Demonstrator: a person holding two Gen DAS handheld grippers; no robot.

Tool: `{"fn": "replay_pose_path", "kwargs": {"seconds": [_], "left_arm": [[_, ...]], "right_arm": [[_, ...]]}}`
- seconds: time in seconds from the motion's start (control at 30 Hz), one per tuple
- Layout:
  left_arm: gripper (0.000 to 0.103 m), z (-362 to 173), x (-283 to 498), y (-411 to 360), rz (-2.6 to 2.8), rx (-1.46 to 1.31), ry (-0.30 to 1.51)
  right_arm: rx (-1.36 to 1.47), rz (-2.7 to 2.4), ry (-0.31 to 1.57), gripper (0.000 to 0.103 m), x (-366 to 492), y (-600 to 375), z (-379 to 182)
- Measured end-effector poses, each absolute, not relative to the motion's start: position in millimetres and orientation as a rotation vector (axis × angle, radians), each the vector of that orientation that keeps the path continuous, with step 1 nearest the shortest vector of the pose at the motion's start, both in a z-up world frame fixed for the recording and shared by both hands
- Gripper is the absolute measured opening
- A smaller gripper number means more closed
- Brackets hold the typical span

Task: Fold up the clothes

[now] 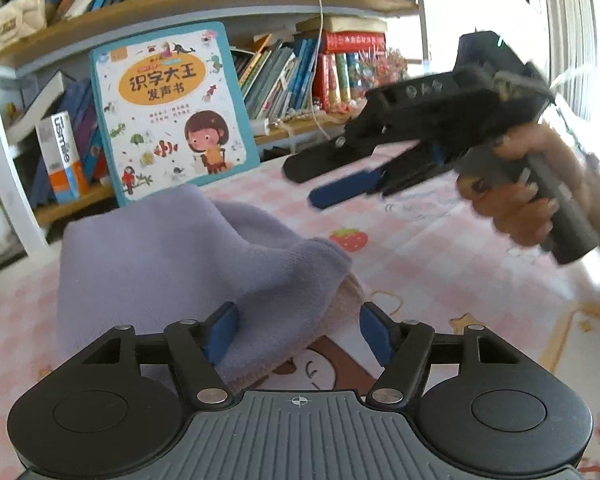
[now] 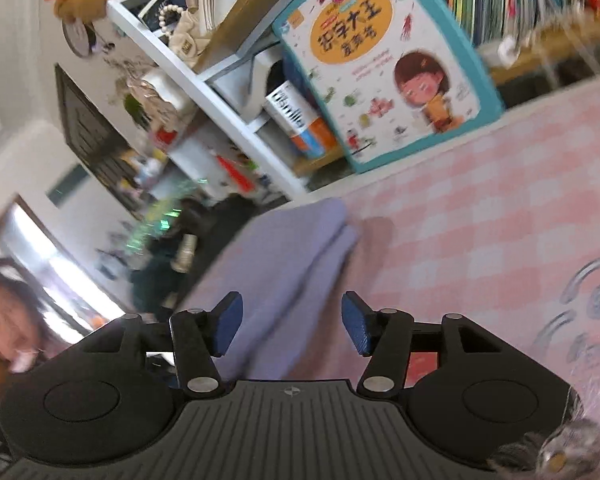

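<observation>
One pink checked cloth [image 1: 440, 264] with strawberries and cartoon figures printed on it covers the whole worktop, and behind it stands a bookshelf [image 1: 204, 4] crammed with books. Against the shelf leans a big children's book [image 1: 172, 108] with a teal border and a cartoon girl on the cover. On the cloth, near the worktop's left edge and in front of that book, lies the lavender garment [image 1: 172, 256]: soft, fleecy knit, folded into a thick pad with rounded, doubled edges, and a paler beige-pink layer peeking out underneath at its near corner. The left claw [image 1: 298, 334] is spread, its left blue pad touching the garment's near corner, which lies between the pads without being pinched. The right claw [image 2: 290, 326], held in a hand [image 1: 516, 196], hovers above the cloth to the right of the garment, its blue pads apart with nothing between them.
</observation>
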State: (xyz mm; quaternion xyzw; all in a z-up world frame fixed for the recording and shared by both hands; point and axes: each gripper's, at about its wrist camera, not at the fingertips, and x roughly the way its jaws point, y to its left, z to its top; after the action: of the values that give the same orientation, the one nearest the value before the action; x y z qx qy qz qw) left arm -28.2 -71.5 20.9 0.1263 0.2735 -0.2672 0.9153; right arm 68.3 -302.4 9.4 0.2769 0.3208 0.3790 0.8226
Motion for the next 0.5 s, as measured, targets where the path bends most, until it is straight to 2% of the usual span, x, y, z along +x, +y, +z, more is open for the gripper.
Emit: {"fn": "replay_pose_path", "kwargs": {"seconds": [0.17,0.33,0.4,0.47,0.5], "left_arm": [[0.068,49.4,-37.8,-46.0,-0.602,0.097,0.516],[0.067,76.2,-48.4,-11.6,-0.589,0.042,0.387],[0.067,73.9,-40.6,-4.6,-0.521,0.049,0.406],[0.062,67.2,-31.3,-1.9,-0.459,0.053,0.422],[0.052,63.2,-27.7,-0.2,-0.442,0.044,0.436]], "right_arm": [[0.596,0.85,0.751,0.053,72.6,-279.1,5.7],[0.621,0.854,0.775,0.053,79.3,-266.2,2.3],[0.636,0.848,0.774,0.053,84.9,-262.0,2.7],[0.638,0.838,0.776,0.053,90.3,-256.1,2.5],[0.631,0.832,0.78,0.053,92.3,-252.6,1.4]]}}
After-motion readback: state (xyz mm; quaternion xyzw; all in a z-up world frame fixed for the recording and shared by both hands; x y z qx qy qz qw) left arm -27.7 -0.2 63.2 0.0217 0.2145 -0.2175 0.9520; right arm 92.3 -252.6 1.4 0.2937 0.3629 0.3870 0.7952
